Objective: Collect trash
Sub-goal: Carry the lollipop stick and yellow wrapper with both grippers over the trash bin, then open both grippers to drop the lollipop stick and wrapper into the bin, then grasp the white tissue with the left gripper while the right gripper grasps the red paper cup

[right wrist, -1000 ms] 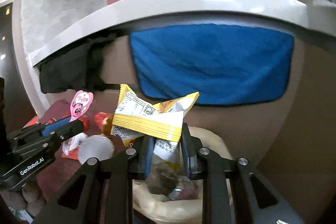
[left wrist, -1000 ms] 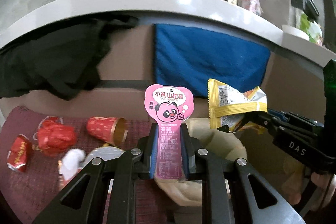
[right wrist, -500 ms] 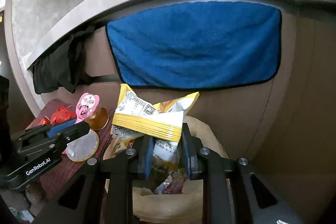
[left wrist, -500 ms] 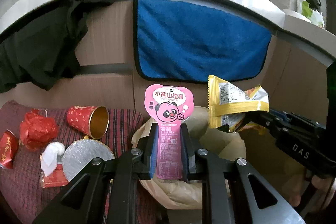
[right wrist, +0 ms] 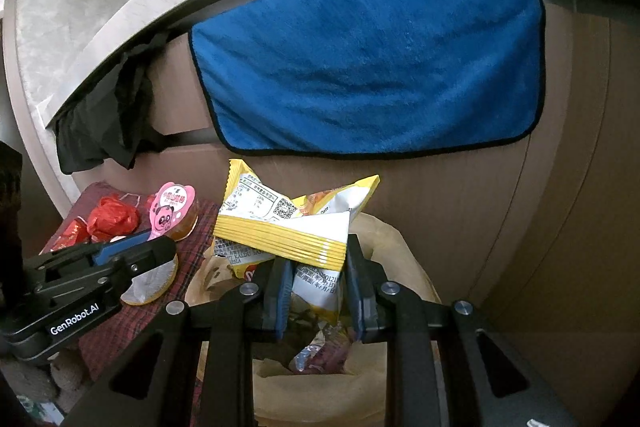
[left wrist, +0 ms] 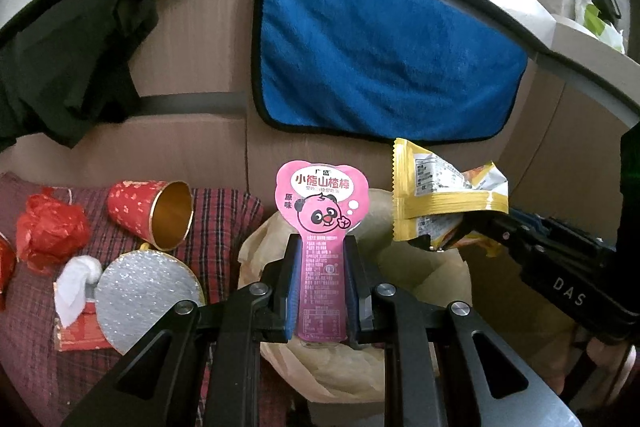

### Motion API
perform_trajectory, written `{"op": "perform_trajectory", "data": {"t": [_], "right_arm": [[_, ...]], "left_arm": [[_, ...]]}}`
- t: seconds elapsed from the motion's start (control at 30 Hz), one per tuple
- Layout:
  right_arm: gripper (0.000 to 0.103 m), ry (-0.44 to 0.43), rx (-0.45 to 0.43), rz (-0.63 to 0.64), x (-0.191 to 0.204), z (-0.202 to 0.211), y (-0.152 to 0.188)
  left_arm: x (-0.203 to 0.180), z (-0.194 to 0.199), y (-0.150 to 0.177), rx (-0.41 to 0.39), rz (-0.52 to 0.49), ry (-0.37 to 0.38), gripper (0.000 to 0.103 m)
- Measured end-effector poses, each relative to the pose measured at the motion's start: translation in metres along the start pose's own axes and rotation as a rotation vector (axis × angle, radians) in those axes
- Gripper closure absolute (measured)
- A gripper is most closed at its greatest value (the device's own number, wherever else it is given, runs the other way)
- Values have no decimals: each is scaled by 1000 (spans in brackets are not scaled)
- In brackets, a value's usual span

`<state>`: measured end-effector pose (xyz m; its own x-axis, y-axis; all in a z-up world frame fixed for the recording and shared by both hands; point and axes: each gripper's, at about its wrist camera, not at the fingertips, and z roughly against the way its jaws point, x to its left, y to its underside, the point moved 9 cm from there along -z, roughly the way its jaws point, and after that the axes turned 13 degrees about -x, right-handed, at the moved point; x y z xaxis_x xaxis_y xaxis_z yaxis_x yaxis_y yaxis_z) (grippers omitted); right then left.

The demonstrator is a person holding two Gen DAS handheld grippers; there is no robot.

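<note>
The left claw (left wrist: 320, 281) grips a pink wrapper (left wrist: 322, 227) upright between its pads, over the near rim of the bag (left wrist: 424, 267). The right claw (right wrist: 316, 293) pinches a yellow packet (right wrist: 292, 223) above the bag's mouth, where other wrappers lie. On the plaid cloth (left wrist: 224, 219) left of the bag lie a red cup (left wrist: 150, 213), a silver disc (left wrist: 146, 293) and red crumpled plastic (left wrist: 50, 231)

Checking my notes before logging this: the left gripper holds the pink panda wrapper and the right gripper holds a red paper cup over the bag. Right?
Not quite. The right gripper holds a yellow snack packet, not a cup, as the right wrist view shows. The left gripper does hold the pink panda wrapper.
</note>
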<state>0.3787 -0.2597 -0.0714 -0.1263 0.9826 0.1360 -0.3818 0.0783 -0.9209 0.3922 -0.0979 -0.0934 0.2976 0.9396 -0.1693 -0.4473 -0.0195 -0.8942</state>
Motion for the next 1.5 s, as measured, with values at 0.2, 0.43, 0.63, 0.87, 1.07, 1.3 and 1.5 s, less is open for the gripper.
{"op": "perform_trajectory", "data": {"t": [0.2,0.43,0.63,0.87,1.07,1.3,1.5], "right_arm": [[79,0,15,-27,-6,-6,6],[65,-3,53,-73,-10,-11,19],[65,9,80,-55,-5,-9,26],[60,94,292,-13,-10,-39,62],[60,105,292,27,-11,-40,79],[60,105,283,104,-10,-21,83],[60,10,159,6,2,-1,54]], "left_arm": [[-4,-8,3,27,27,38,83],[1,-14,7,67,104,134,57],[16,-5,3,70,160,133,49],[48,11,-2,54,230,88,49],[60,17,0,53,232,73,49],[70,25,1,44,245,74,49],[91,38,3,25,255,44,49]]}}
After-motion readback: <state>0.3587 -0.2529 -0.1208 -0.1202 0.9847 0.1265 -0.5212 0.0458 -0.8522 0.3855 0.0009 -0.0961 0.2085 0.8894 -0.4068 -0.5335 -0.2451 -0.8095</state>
